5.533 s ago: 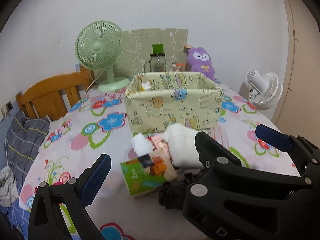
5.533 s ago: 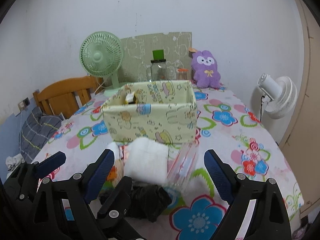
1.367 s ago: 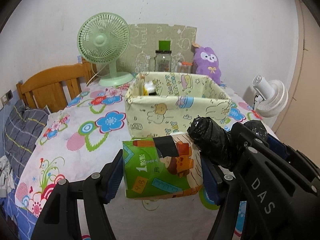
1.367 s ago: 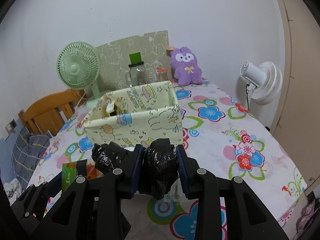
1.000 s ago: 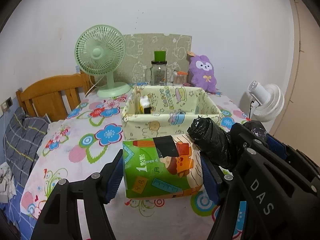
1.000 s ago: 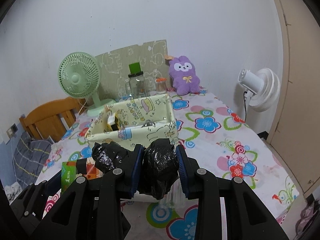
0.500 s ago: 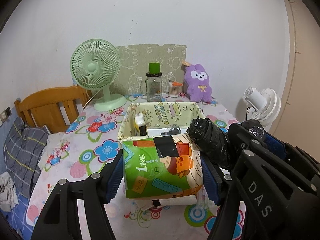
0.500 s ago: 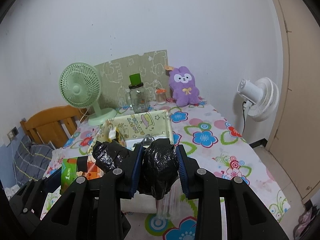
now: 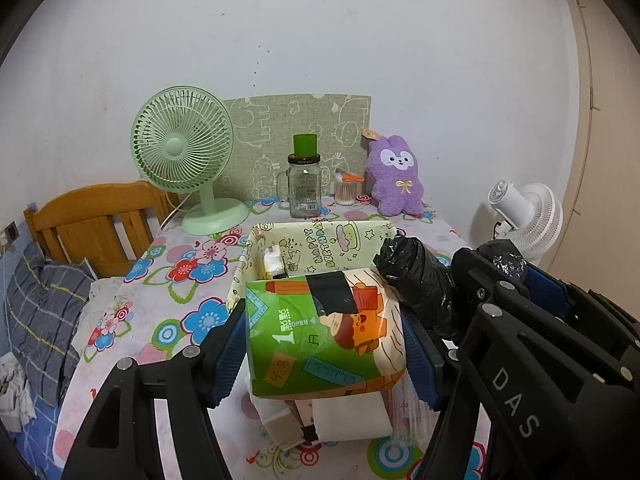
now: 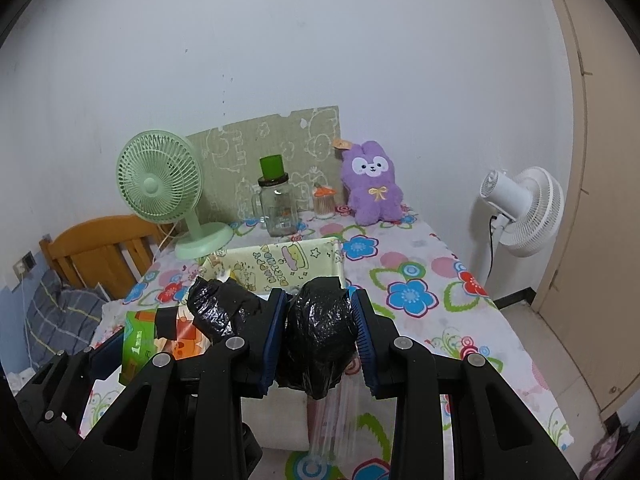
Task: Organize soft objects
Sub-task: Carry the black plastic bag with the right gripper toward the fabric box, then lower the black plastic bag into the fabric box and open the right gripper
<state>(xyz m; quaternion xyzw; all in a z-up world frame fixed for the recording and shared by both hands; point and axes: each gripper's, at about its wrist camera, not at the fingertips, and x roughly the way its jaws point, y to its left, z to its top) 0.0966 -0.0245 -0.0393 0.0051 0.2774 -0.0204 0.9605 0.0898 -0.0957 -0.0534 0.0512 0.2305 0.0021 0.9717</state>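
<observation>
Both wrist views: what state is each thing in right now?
Left gripper: shut on the green tissue pack, lifted.
Right gripper: shut on the black plastic bag roll, lifted.
Fabric storage box: open-topped, holding a few small items.
White roll: lying on the table.

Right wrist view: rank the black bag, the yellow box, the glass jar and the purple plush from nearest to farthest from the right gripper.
1. Black bag: clamped in the right gripper.
2. Yellow box: just ahead, on the table.
3. Glass jar: behind the box, left of centre.
4. Purple plush: at the wall, right; too close to the jar to call.
</observation>
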